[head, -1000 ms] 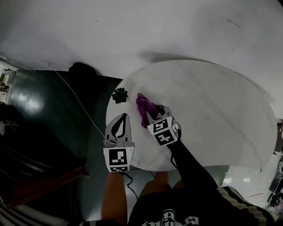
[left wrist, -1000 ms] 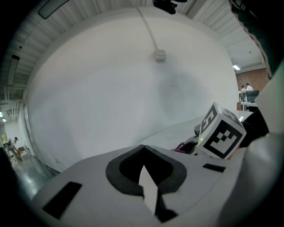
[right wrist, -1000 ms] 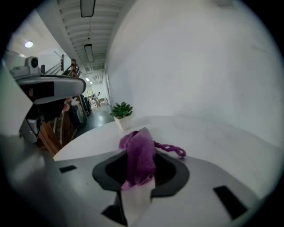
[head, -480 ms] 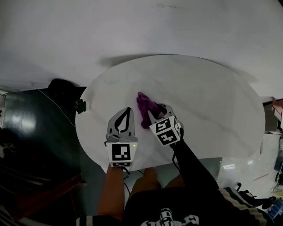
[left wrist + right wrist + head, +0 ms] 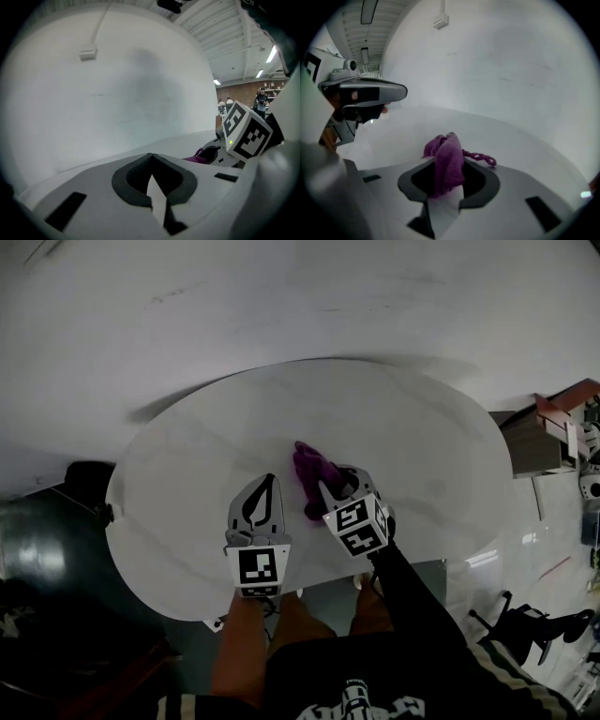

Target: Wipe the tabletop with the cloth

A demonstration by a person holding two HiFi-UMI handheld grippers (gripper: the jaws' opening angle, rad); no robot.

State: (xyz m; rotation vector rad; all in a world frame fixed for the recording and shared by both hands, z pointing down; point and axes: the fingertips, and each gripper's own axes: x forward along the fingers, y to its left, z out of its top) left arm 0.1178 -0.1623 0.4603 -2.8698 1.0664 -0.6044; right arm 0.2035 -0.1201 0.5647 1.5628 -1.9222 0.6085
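Well clear of tabletop [image 5: 422,456] edges: cloth [image 5: 307,471]

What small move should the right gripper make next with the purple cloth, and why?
Probably slide the right gripper forward across the tabletop, dragging the cloth. Its fingers are shut on the cloth, which seems to rest on the surface, and bare marble lies ahead. The left gripper is shut, empty.

The purple cloth [image 5: 309,474], bunched into a wad with a twisted cord trailing from it, lies on the round white tabletop [image 5: 422,446] toward its near edge, pinched in the right tongs [image 5: 326,489].
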